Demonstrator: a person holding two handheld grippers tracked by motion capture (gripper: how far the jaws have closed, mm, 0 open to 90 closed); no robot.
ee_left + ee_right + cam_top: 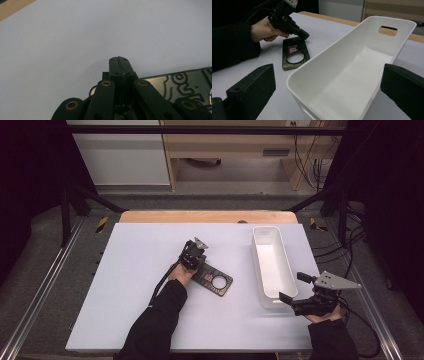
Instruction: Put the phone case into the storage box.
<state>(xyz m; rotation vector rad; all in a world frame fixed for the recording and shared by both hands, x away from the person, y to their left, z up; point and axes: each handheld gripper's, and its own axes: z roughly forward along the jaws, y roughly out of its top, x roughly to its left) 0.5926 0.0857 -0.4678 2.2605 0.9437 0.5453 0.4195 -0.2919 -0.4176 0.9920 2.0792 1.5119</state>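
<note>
Hidden: the near end of the black plate [214,281] lies under the left gripper [196,251] in the high view; the plate's right end is cut off in the left gripper view.
Hard to make out: the raised pattern on the plate's face, and the small purple patch beside its round hole in the right gripper view.
Cut off: both jaws of the right gripper [327,85] run out of the bottom of the right gripper view.
Left gripper jaws: pressed flat together with nothing between them, the tips just past the plate's edge and low over the white table [62,37]; whether they touch the plate cannot be told.
Right gripper jaws: spread wide, one on each side of the near end of the white bin [352,70], gripping nothing; contact with the bin's walls cannot be told.
Plate position: flat on the table around its middle, left of the bin and well apart from it.
Edges: the bin stands near the table's right edge, long side running away from the person; a wooden strip shows beyond the far edge.
Open room: bare table left of the plate and along the near edge.
Counts: one plate, one bin, two grippers, one round hole in the plate, one handle slot in the bin's far wall.
</note>
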